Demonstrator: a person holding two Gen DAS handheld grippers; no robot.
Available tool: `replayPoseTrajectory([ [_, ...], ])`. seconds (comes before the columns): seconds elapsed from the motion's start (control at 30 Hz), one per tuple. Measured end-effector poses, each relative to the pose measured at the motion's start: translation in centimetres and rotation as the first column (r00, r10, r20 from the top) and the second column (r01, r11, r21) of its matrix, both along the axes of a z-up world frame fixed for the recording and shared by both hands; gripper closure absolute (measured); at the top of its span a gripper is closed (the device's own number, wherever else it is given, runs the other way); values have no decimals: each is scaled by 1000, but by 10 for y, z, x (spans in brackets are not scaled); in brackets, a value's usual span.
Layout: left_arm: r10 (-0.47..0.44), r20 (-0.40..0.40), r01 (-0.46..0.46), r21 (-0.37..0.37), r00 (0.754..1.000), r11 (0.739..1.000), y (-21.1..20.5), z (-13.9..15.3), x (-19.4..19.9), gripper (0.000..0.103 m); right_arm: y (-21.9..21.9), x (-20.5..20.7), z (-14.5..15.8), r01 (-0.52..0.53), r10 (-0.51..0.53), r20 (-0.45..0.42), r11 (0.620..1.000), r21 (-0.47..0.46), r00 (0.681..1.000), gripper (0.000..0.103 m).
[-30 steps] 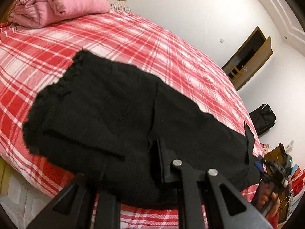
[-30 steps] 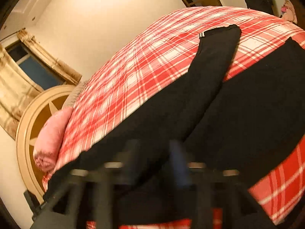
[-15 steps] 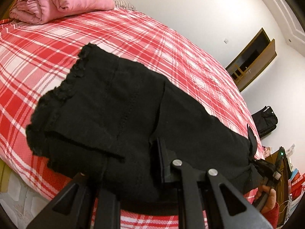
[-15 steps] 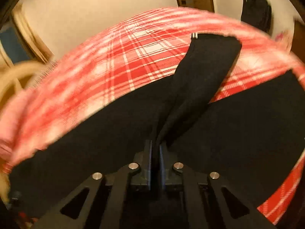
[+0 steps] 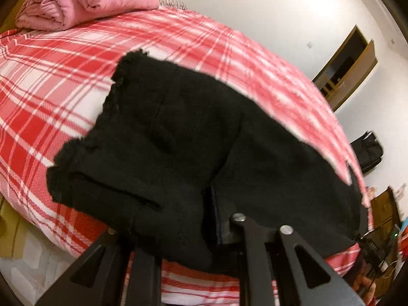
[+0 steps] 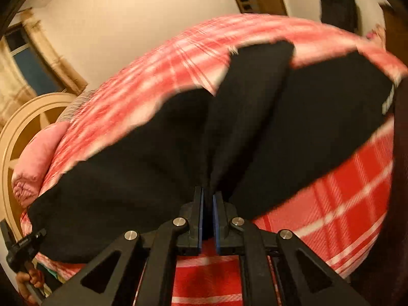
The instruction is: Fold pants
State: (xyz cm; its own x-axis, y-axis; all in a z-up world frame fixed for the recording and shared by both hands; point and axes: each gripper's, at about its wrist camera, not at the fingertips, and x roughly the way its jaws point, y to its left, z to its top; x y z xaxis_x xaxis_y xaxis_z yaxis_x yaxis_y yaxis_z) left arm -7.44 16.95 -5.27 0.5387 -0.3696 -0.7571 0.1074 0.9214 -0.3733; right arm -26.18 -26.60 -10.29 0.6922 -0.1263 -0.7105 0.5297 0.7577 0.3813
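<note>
Working on black pants [image 5: 178, 140] that are lying spread over the near side of the bed [image 5: 51, 89], on its red-and-white plaid cover.

Pinching a gathered fold of the pants with the right claw [image 6: 207, 193]: blue pads [image 6: 201, 214] pressed almost together, cloth rising out of the narrow gap between them. Holding this fold at the near edge of the bed, with one narrow pant leg [image 6: 255, 89] running from the grip toward the far side of the bed, on top of the wider black layer.

Opening the left claw [image 5: 204, 204] at this moment, with bunched black cloth between the fingers. Showing only one finger [image 5: 216, 216] in the left wrist view; hiding the other under draped cloth. Gripping near the ragged-edged end of the pants, which is lying toward the head of the bed.

Showing each claw small in the other's view, at opposite ends of the garment along the near edge of the bed, each with a hand [image 6: 25, 280] below it.

Blurring the plaid cover and the far outline of the pants in both views.

Also showing, relative to the bed:
- a rolled pink duvet [image 5: 84, 0] at the head of the bed;
- a curved cream headboard [image 6: 25, 117] behind the duvet;
- an open wooden door [image 5: 344, 76] in the wall beyond the far side;
- a black bag [image 5: 367, 150] on the floor past the foot end.
</note>
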Motion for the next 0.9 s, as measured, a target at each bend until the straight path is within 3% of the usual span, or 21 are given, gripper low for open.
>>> replayPoseTrajectory([
  [0.1, -12, 33, 11, 42, 999, 999, -3, -3, -5, 79, 4, 9, 5, -40, 39, -31, 998, -56, 999, 92],
  [0.17, -29, 31, 26, 74, 999, 997, -3, 0, -4, 72, -4, 8, 10, -44, 43, -38, 999, -11, 998, 84],
  [0.27, -23, 11, 22, 75, 1000, 997, 13, 9, -5, 52, -22, -11, 33, 31, -32, 47, 999, 16, 998, 57],
  [0.3, -1, 4, 0, 89, 1000, 996, 21, 14, -7, 36, -24, -16, 42, 57, -57, 72, 998, 5, 996, 43],
  [0.33, 42, 7, -43, 119, 999, 992, 30, 21, -9, 30, -28, -20, 52, 75, -75, 113, 997, -3, 991, 36],
  [0.43, 179, 105, -192, 134, 978, 972, 64, 50, -16, 29, -30, -8, 78, 20, -17, 229, 1000, -12, 973, 35],
  [0.5, 242, 169, -260, 95, 955, 961, 73, 66, -20, 29, -17, 31, 93, -120, 129, 252, 991, -52, 959, 35],
  [0.6, 209, 218, -224, 49, 953, 973, 55, 75, -20, 29, 22, 100, 101, -368, 374, 251, 927, -72, 893, 35],
  [0.7, 89, 233, -122, 134, 968, 983, 16, 59, -15, 32, 61, 175, 90, -549, 545, 195, 835, -36, 816, 35],
  [0.77, 58, 248, -117, 229, 967, 966, -7, 42, -9, 33, 85, 216, 76, -634, 622, 157, 773, 33, 767, 35],
  [0.83, 88, 254, -162, 291, 963, 943, -10, 24, 0, 33, 106, 241, 65, -692, 684, 114, 721, 44, 720, 35],
  [0.9, 115, 225, -183, 311, 968, 933, -11, 10, 12, 30, 119, 265, 52, -728, 727, 49, 684, 36, 685, 35],
])
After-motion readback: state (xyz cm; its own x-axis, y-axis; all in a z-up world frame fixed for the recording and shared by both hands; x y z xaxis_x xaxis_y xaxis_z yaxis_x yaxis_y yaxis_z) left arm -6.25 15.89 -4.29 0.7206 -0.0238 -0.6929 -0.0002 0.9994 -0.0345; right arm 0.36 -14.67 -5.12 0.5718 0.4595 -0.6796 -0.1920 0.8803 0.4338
